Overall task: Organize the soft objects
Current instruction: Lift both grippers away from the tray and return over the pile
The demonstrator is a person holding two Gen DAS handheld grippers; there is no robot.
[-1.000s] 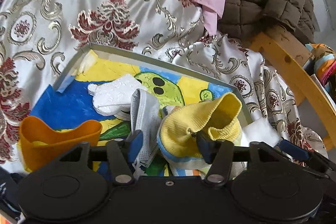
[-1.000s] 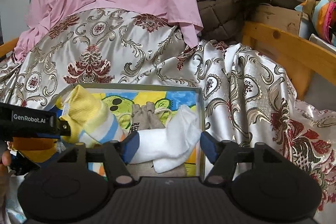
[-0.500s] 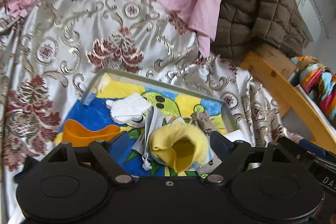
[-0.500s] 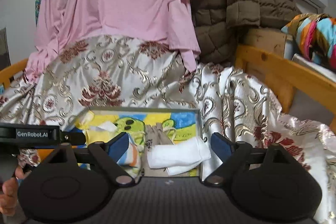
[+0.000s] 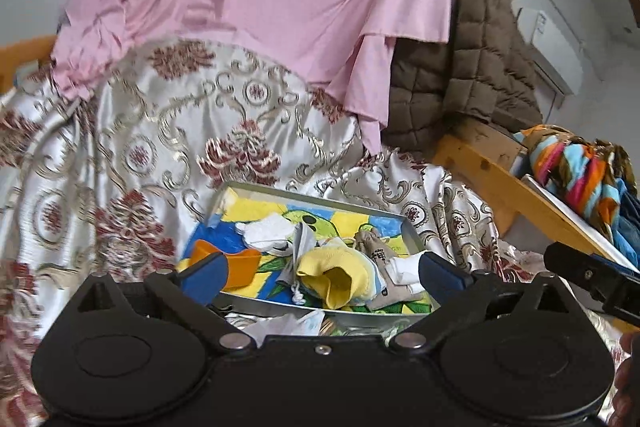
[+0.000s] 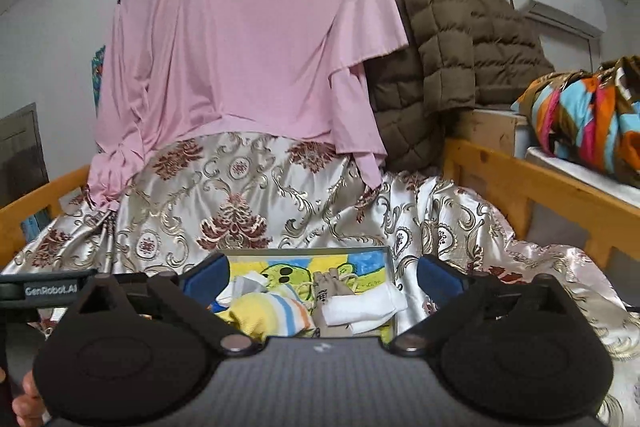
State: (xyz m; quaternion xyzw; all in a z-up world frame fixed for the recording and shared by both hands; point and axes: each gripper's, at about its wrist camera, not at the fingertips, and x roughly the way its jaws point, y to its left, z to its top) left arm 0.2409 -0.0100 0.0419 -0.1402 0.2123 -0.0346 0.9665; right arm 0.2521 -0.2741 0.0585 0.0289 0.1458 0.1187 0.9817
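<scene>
Both grippers are clear of the load, so I read this as a moment between picks. My left gripper [image 5: 322,273] has its jaws opening, now spread wide, with nothing between the pads; the tray contents only show through the gap from farther off. My right gripper [image 6: 323,277] is the same: jaws opening to a wide stance, nothing gripped. The soft items sit gathered in the shallow tray [image 5: 256,189], which lies on the patterned satin bedspread [image 5: 168,131] near its front edge, presumably so everything stays corralled on one firm base and does not sink into the folds. Yellow sock [image 5: 334,273]: crumpled near the tray's front edge, cuff mouth gaping towards the camera, striped blue and orange body visible in the right view [image 6: 276,311]. White sock [image 6: 362,307]: rolled or folded into a thick bundle at the tray's right edge, touching the beige drawstring pouch [image 6: 326,289] beside it, which carries dark printed characters. White glove-like piece [image 5: 266,231]: flat, towards the tray's back-left corner; I cannot tell exactly what it is. Orange cup-like object [image 5: 236,261]: at the tray's left edge, partly hidden by my left finger. Judgement: items are in the tray but jumbled and overlapping, so sorting is not finished. Risk: the limp sock may drag the pouch string with it.
</scene>
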